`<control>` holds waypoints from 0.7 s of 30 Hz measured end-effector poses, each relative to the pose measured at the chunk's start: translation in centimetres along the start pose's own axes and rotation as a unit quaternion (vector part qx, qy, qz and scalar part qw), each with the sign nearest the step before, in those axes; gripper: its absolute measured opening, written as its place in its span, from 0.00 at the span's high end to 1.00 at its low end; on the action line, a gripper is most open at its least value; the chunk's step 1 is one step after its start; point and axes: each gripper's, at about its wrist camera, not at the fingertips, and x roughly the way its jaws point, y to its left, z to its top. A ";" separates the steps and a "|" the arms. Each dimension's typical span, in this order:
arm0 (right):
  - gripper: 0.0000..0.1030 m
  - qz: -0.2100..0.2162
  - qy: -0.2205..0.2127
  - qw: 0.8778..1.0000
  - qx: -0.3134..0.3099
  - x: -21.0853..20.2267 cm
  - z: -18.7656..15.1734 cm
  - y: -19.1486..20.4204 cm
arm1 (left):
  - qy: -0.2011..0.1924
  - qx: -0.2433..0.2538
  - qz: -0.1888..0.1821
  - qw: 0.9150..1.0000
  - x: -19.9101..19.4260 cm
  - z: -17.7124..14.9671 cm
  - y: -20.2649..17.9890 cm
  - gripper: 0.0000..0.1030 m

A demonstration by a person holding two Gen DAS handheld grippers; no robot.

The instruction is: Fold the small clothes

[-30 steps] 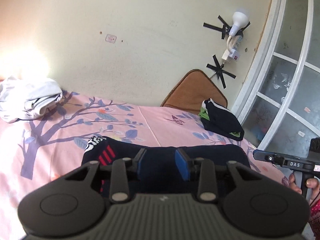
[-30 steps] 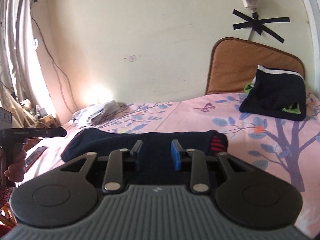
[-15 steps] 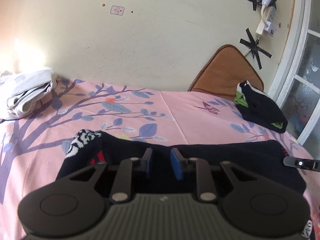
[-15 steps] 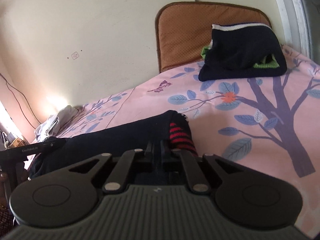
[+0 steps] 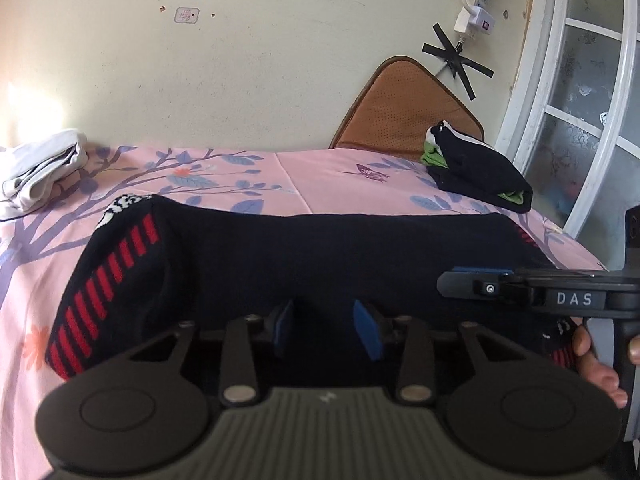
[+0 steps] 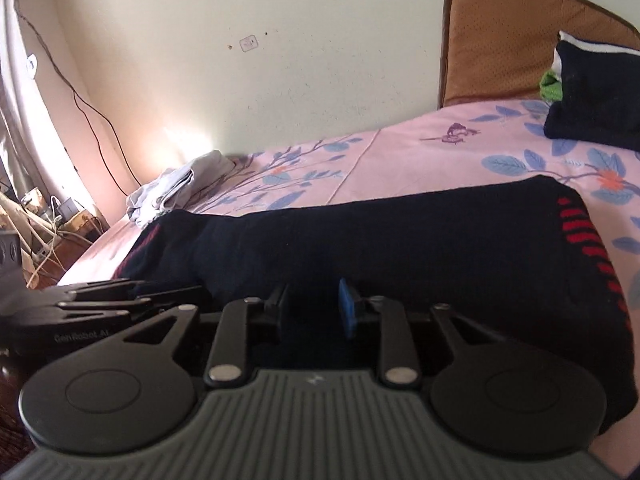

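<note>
L wrist view: left gripper (image 5: 327, 334) sits bottom centre, jaws apart w/ a moderate gap, blue pads (image 5: 367, 332) low over the dark cloth, nothing pinched btwn them. The navy garment (image 5: 320, 256) w/ red dashed stripes lies flat across the middle of the frame on the pink floral bedsheet (image 5: 248, 172), spanning nearly edge to edge; a black-and-white patterned bit shows at its upper left corner. Right gripper (image 5: 472, 280) comes in from the right edge, seen side-on over the garment's right end, marked "DAS"; can't tell its jaw gap from here. Fingers of the person's hand (image 5: 596, 364) wrap its handle at lower right. White folded cloth (image 5: 44, 172) at left edge, a black-and-green folded pile (image 5: 476, 172) upper right, against a brown cushion (image 5: 404, 112) leaning on the wall. Power strip (image 5: 472, 20) taped top right. R wrist view: right gripper (image 6: 314, 308) bottom centre, jaws apart about the same, empty, pads just over the garment's near edge. Navy garment (image 6: 380, 248) fills mid-frame, red stripes at its right end. Left gripper (image 6: 120, 296) at lower left, side-on by the garment's left end. Grey-white cloth (image 6: 180, 188) mid left, black pile (image 6: 596, 100) and cushion (image 6: 500, 32) upper right, cables (image 6: 80, 92) down the wall at left.
</note>
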 end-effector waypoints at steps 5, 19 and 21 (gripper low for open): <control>0.69 0.011 -0.011 0.999 0.028 -0.6 -0.2 -0.8 | 0.000 0.017 -0.001 1.000 0.0 -0.2 -0.6 0.55; 0.66 0.021 -0.014 0.999 0.036 -0.5 -0.3 -0.9 | 0.000 0.008 -0.016 1.000 -0.1 -0.1 -0.2 0.49; 0.65 0.021 -0.014 0.999 0.036 -0.5 -0.3 -0.9 | 0.001 0.006 -0.019 1.000 -0.1 -0.1 -0.2 0.47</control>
